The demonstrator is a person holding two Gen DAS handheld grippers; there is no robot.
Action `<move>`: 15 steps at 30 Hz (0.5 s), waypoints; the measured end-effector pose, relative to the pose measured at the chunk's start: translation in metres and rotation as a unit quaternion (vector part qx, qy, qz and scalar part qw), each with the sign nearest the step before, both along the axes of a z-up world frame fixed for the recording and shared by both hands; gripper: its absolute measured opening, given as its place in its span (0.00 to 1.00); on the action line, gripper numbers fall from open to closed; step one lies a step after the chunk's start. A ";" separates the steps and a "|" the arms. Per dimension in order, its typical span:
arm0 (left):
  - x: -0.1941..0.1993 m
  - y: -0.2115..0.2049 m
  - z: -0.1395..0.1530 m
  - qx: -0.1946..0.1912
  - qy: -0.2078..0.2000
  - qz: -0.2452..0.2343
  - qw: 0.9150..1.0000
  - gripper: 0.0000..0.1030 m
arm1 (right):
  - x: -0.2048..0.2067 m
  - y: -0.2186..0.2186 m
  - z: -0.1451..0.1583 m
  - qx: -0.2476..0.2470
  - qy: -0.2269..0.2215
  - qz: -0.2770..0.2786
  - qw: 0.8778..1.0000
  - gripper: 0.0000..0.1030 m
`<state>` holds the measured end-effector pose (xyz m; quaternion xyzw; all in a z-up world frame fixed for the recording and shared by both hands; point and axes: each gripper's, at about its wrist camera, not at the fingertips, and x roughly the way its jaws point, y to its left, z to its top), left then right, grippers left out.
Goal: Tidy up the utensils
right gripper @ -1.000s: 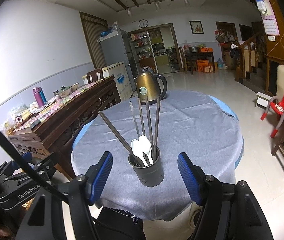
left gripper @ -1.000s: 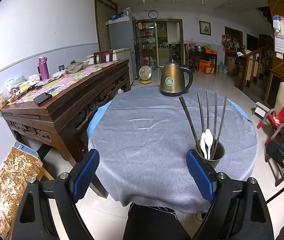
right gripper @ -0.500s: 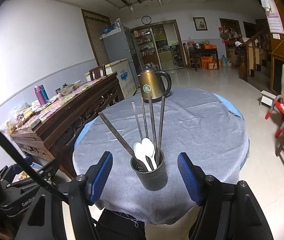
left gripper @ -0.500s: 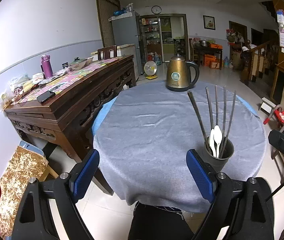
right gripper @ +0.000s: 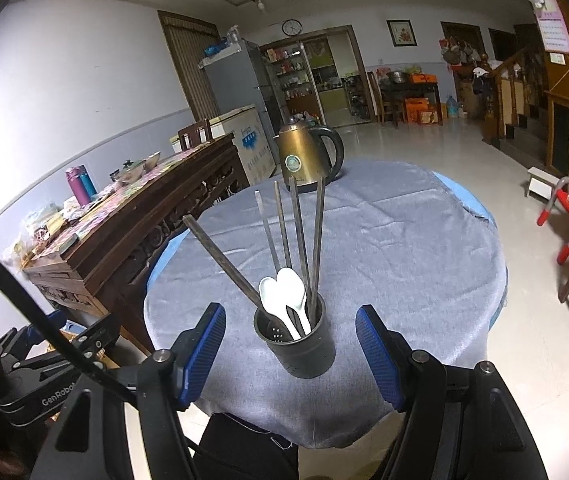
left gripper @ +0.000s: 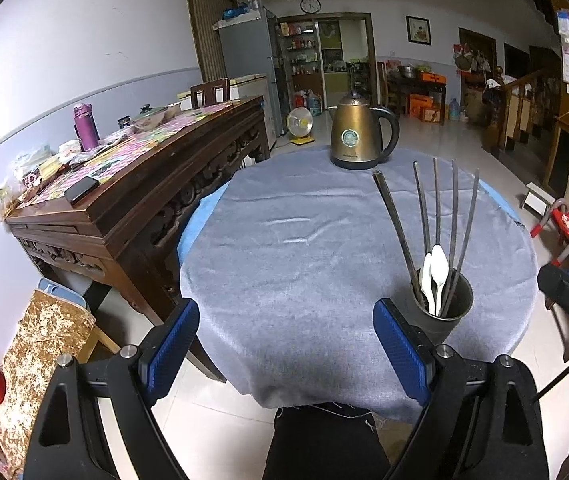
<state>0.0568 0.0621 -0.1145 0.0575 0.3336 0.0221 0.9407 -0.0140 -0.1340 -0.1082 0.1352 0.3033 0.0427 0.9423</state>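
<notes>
Looks basically done: chopsticks [right gripper: 284,236] and spoons [right gripper: 290,296] sit in the cup [right gripper: 300,344]; both hand-held grippers, left [left gripper: 284,344] and right [right gripper: 290,348], spread apart, empty.

Your left hand-held gripper [left gripper: 284,344] is spread wide with nothing between its blue pads [left gripper: 172,344], held over the near edge of the round worktop [left gripper: 304,272] under its grey cloth. Just beyond your right-side pad stands a dark cup [left gripper: 446,312] holding two white spoons [left gripper: 436,270] and several long dark chopsticks [left gripper: 436,208]. A brass kettle [left gripper: 358,138] sits at the far edge.
</notes>
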 end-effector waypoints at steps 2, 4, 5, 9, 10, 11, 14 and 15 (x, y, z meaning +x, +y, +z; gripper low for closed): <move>0.004 0.002 0.001 -0.002 0.001 0.001 1.000 0.86 | 0.006 0.000 0.001 -0.003 -0.001 -0.001 1.000 0.69; 0.007 0.005 0.002 -0.004 -0.001 0.005 1.000 0.86 | 0.011 0.001 0.001 0.005 0.001 0.002 1.000 0.69; 0.008 0.007 0.002 -0.006 -0.003 0.006 1.000 0.86 | 0.014 0.003 0.000 0.006 0.002 0.005 1.000 0.69; 0.018 0.013 0.001 -0.014 -0.002 0.005 1.000 0.86 | 0.021 0.009 0.003 -0.006 -0.003 0.011 1.000 0.69; 0.020 0.014 0.001 -0.016 -0.001 0.002 1.000 0.86 | 0.021 0.010 0.003 -0.007 -0.005 0.013 1.000 0.69; 0.021 0.014 0.001 -0.017 -0.001 0.000 1.000 0.86 | 0.021 0.012 0.005 -0.010 -0.008 0.015 1.000 0.69; 0.027 0.019 0.000 -0.021 -0.013 -0.013 1.000 0.86 | 0.023 0.016 0.009 -0.022 -0.016 0.010 1.000 0.69; 0.030 0.020 0.000 -0.024 -0.016 -0.021 0.999 0.86 | 0.023 0.017 0.010 -0.024 -0.019 0.007 1.000 0.69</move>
